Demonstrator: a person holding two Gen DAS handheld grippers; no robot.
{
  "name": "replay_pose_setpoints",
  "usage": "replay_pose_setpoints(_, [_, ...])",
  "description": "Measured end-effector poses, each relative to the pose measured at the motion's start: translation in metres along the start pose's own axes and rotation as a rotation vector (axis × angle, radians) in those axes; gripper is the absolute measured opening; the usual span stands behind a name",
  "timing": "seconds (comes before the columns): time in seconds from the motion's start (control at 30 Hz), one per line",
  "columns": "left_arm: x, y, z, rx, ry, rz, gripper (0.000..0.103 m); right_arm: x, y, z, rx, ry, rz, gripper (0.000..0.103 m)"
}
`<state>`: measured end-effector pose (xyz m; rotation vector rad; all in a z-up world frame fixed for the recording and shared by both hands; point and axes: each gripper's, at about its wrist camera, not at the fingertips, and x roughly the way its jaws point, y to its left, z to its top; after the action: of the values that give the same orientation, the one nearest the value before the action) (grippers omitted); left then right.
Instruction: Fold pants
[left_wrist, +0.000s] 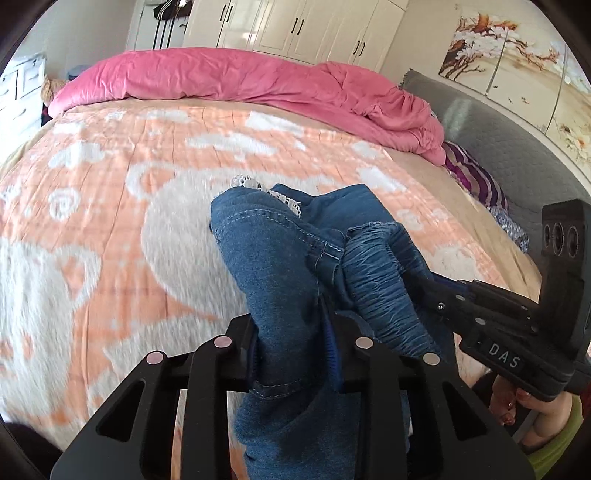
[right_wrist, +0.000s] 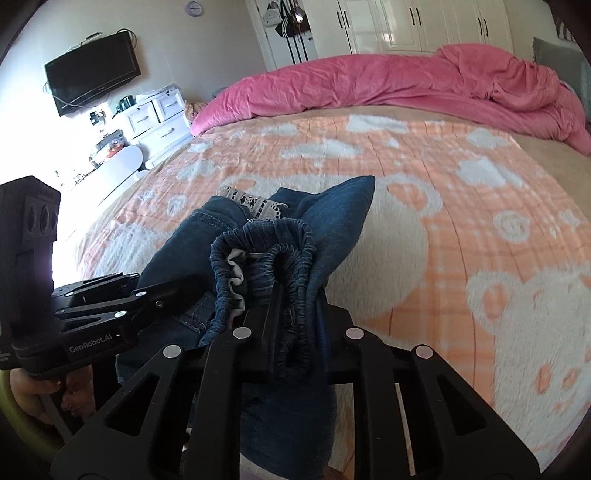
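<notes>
Pants: blue denim pants (left_wrist: 280, 266), bunched, gathered between the two claws above the bed (left_wrist: 110, 192); part of the cloth hangs below the claws, whether the far end touches the blanket I cannot tell.
Left claw: left claw (left_wrist: 295, 354) pinches a thick fold of denim near a stitched seam; the cloth fills the gap between its fingers.
Right claw: right claw (right_wrist: 295, 332) is pressed nearly together on the ruffled elastic waistband (right_wrist: 291, 273), which loops up out of the grip.
Claws to each other: close side by side; in the left view the right claw comes in from the right, just beside the waistband.
Key relation: the pants run away from both claws, toward the far side of the bed, with a lace-trimmed hem (right_wrist: 247, 201) at the far end of the bundle; the long axis lies roughly along the way both claws point.
Nearer hand: both already hold cloth, the right one at the waist edge.
Next move, as I judge: draw the claws apart sideways to spread the waist, then lay the pants flat on the blanket.
Risk: the left grip holds a bulky wad, so layers may slip unevenly.
</notes>
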<state>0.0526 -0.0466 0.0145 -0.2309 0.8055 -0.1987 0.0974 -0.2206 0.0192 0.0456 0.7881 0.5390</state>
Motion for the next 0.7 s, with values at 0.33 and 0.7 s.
replay_pose_setpoints(0.33, [0.023,0.016,0.053,-0.006,-0.017,0.02,0.026,0.033,-0.004,0.048,-0.023,-0.005,-0.016,0.01])
replay_pose_setpoints(0.7, [0.066,0.025,0.082,0.042,-0.03,0.064,0.026,0.073,-0.017,0.074,-0.02,0.018,-0.042,0.01])
